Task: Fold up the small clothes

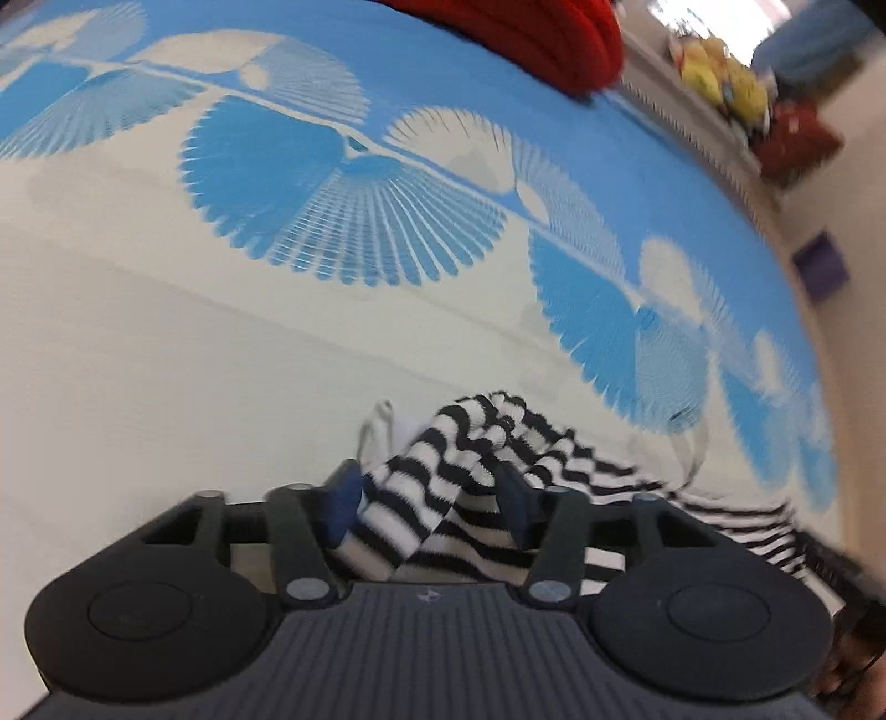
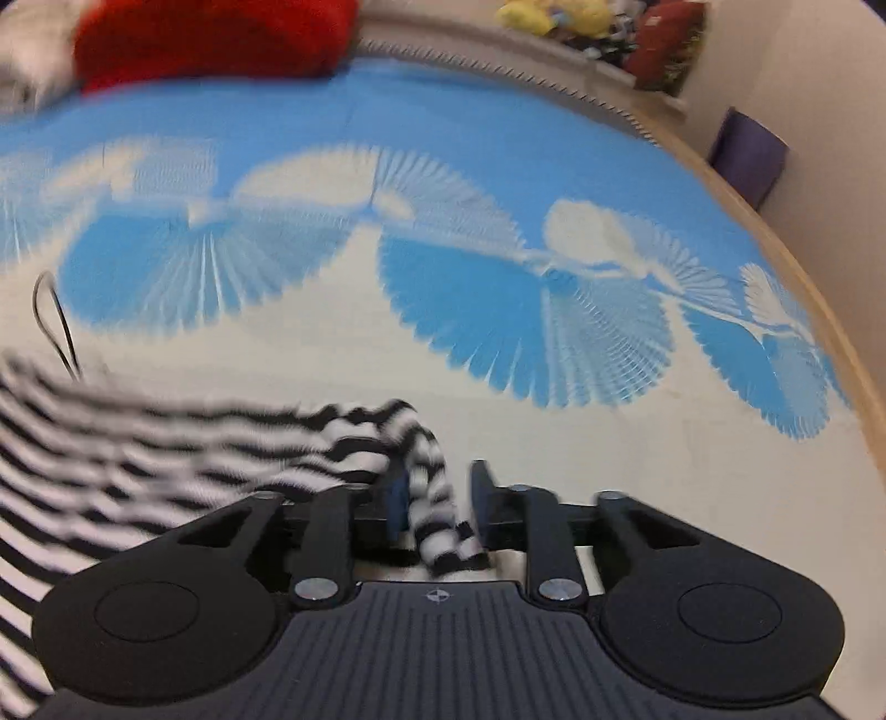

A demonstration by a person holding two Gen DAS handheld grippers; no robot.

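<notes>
Currently: striped garment (image 1: 443,498) stretched between left gripper (image 1: 429,493) and right gripper (image 2: 437,498), long axis left-right, above blue-white bedspread (image 1: 166,332). Both clamped on fabric. Red cushion (image 2: 210,39) beyond.

left gripper (image 1: 429,498) | clamped on bunched black-and-white striped garment (image 1: 443,493) | over blue-and-cream bedspread (image 1: 166,360) | possibly a red cushion (image 1: 531,39), blurred

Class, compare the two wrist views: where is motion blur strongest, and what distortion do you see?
Right wrist view: the black-and-white striped knit garment smears heavily at left, while the right tongs stay sharp. Left wrist view: the garment between the left tongs is crisper, the shelf clutter blurred. Both: fisheye bends the blue-and-white fan-patterned bedspread.
</notes>
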